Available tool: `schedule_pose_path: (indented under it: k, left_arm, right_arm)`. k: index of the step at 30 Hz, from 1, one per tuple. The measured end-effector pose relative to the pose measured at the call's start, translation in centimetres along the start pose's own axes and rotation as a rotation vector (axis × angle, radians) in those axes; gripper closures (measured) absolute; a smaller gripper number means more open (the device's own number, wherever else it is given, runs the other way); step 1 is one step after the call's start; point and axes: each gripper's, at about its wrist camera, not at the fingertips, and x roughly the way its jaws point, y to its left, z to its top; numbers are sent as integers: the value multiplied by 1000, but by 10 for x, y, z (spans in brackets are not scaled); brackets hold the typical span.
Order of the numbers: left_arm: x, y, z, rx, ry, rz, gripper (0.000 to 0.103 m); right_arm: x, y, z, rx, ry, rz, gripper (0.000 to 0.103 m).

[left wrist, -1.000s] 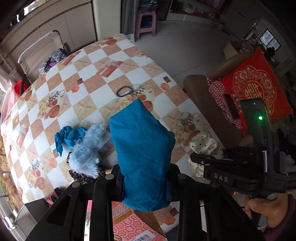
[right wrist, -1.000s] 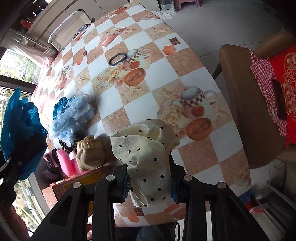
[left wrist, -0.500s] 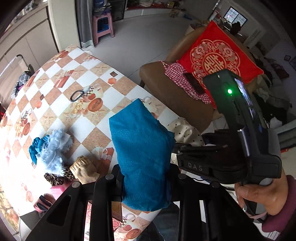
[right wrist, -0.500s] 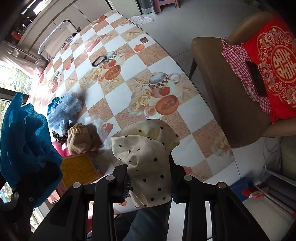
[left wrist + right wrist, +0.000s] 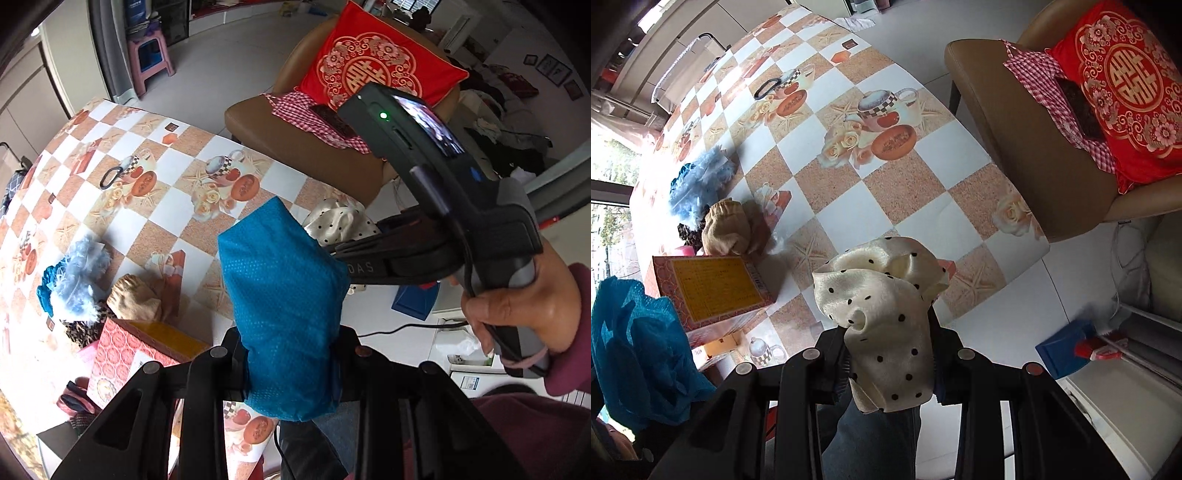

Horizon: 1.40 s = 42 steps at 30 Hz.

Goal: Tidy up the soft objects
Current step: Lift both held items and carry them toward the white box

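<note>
L gripper was clamped on blue mesh cloth, held above table edge. R gripper was pinched on cream polka-dot cloth, also off the table, near its corner. Fluffy blue item and tan sock lay beside red box on table.

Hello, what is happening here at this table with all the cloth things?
A person is sorting soft items with two handheld grippers. The left gripper is shut on a teal mesh cloth, and the right gripper is shut on a cream satin cloth with black dots. A fluffy light-blue piece and a tan knitted item lie on the checkered tablecloth.
</note>
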Motion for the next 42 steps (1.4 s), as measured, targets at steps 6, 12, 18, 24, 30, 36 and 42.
schedule_pose_path:
  k: [6,12,18,24,30,36,42]
  left_arm:
    - [-5,-6,-30,35,3,12,70]
    - [-13,0,-66,31,-2,15,70]
    - [-27,17,-99,-30,-27,27,70]
    - [-39,40,-130,-133,-34,57,70]
    - [-51,71,-159,-298,-50,110,70]
    - [-62,97,-186,-468,-68,181,70]
    - [-73,120,-211,-610,-86,247,70]
  right_arm:
    - [1,13,-16,-35,6,9,67]
    - [9,32,-33,-103,39,31,67]
    - [14,59,-45,-215,62,52,67]
    - [18,93,-55,-357,86,75,67]
    - [26,132,-71,-530,134,94,67]
    - [33,174,-88,-702,176,93,67]
    - [33,212,-100,-836,186,97,67]
